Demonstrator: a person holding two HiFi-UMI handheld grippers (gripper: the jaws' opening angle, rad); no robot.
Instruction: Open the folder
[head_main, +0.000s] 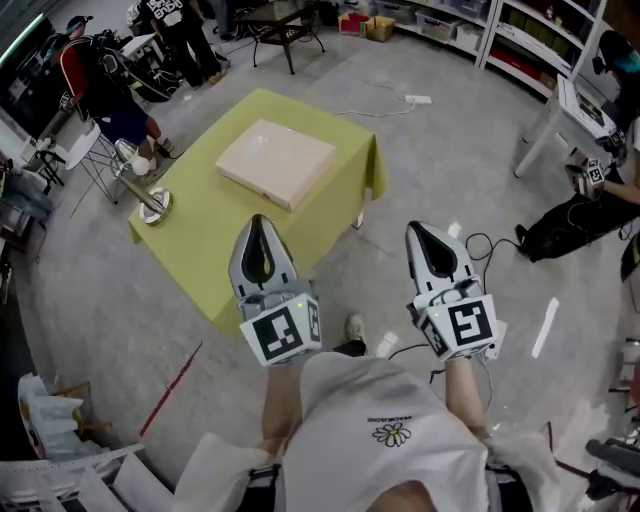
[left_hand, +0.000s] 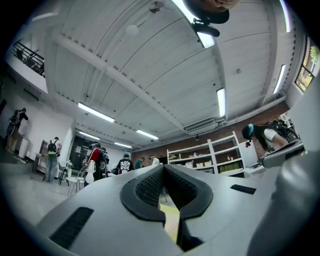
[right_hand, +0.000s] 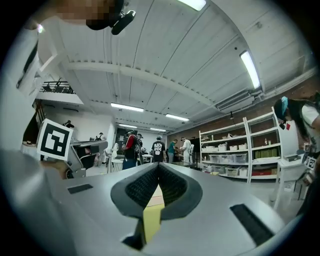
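Observation:
A closed beige folder (head_main: 275, 160) lies flat on a low table under a yellow-green cloth (head_main: 215, 240), ahead of me in the head view. Both grippers hover short of it at the table's near side. My left gripper (head_main: 258, 222) is over the near edge of the cloth, its tips together and holding nothing. My right gripper (head_main: 424, 231) hangs over the floor to the right of the table, also shut and empty. In the left gripper view the pads (left_hand: 150, 187) meet at the tip, and in the right gripper view the pads (right_hand: 140, 186) do too. Yellow cloth (right_hand: 152, 220) shows through the gap below.
A silver metal stand (head_main: 150, 200) sits at the table's left corner. People and a chair (head_main: 100, 110) are at the back left. Shelving (head_main: 520, 40) lines the back right, with a white table (head_main: 570, 110) and a crouching person (head_main: 590, 200) nearby. Cables (head_main: 480, 245) lie on the floor.

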